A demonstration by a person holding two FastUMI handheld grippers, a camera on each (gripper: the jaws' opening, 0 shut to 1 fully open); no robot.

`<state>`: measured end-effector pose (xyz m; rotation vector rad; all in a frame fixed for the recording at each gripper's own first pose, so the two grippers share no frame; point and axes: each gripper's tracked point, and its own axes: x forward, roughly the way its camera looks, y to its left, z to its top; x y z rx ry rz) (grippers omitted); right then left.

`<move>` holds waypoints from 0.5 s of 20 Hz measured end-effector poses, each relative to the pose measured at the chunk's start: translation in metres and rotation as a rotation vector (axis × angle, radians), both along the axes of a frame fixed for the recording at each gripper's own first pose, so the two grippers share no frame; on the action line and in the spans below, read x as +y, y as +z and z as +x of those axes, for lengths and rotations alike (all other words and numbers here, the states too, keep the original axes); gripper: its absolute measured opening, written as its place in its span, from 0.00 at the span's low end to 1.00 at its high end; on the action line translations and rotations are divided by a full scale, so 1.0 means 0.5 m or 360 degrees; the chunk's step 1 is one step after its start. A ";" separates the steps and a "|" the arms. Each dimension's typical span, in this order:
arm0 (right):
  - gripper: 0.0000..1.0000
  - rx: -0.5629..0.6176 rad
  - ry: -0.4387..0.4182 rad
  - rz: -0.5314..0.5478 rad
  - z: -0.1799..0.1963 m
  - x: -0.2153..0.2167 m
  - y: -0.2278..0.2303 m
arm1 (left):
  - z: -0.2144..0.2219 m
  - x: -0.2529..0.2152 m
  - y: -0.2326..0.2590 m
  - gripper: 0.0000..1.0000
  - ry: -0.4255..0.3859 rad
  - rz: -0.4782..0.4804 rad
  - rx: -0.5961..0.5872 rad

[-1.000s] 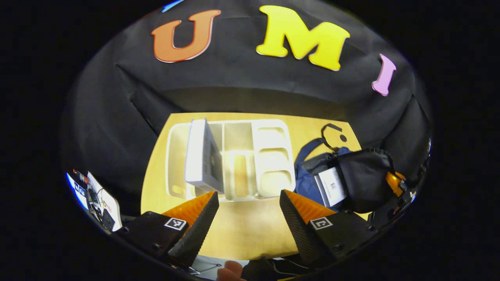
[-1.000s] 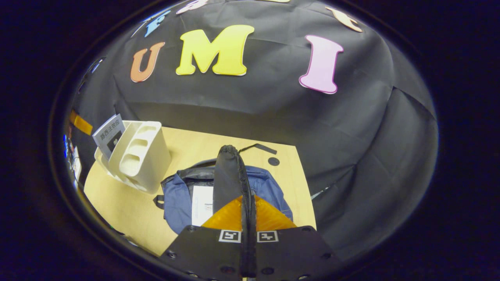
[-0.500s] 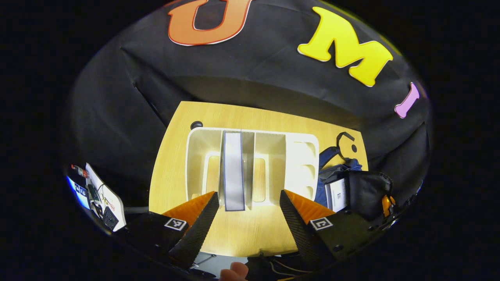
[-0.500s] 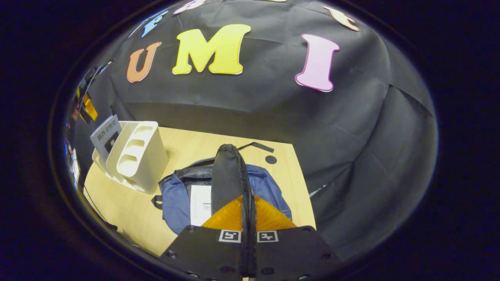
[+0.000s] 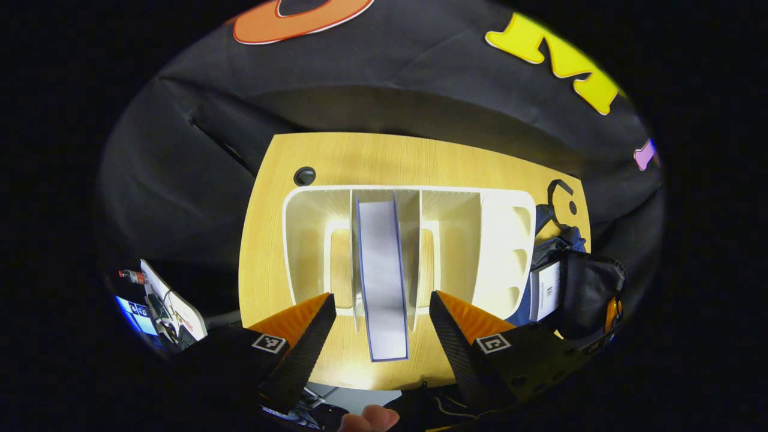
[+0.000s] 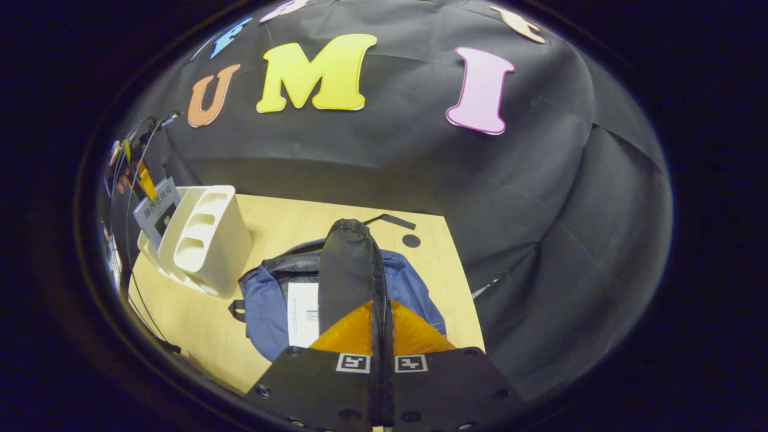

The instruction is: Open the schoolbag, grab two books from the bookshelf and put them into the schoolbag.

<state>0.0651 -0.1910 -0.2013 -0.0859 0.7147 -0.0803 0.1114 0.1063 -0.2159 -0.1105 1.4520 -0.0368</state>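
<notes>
Left gripper view: the left gripper [image 5: 379, 327] hangs above the table [image 5: 264, 240] with its jaws spread wide and nothing between the pads. The fingers [image 5: 300, 354] flank the near end of a book [image 5: 379, 270] without touching it. The book stands on edge in the middle slot of the white bookshelf [image 5: 312, 222], its page edge upward, and its near end juts out past the shelf front toward the camera. The slots on either side of it are bare. To the right of the shelf lies the schoolbag [image 5: 570, 288], with a white book [image 5: 545, 291] showing in its mouth and a black flap raised beside it. A fingertip [image 5: 366, 417] of the holding hand shows at the bottom edge.

Right gripper view: the right gripper [image 6: 381, 336] is closed on the flap [image 6: 348, 264] of the blue schoolbag [image 6: 264, 303], both fingers pressed against the black fabric and its zipper edge, holding the flap upright so the bag stays open. Inside the opening, a white book [image 6: 303, 312] lies flat. The bag rests on the table [image 6: 198, 324], near the front right. The bookshelf [image 6: 204, 240] stands at the left of the table, just beside the bag, with a book [image 6: 155, 210] leaning up out of its far side.
</notes>
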 end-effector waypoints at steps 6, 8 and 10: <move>0.00 0.0008 -0.0010 -0.0012 -0.003 0.002 -0.008 | -0.016 0.002 -0.074 1.00 0.0090 -0.0021 0.0224; 0.00 0.0012 -0.0010 -0.0020 -0.005 0.002 -0.012 | -0.011 0.007 -0.089 0.96 0.0085 0.0011 0.0234; 0.00 0.0021 -0.0014 -0.0017 -0.002 0.005 -0.019 | -0.011 0.003 -0.099 0.93 0.0070 0.0019 0.0242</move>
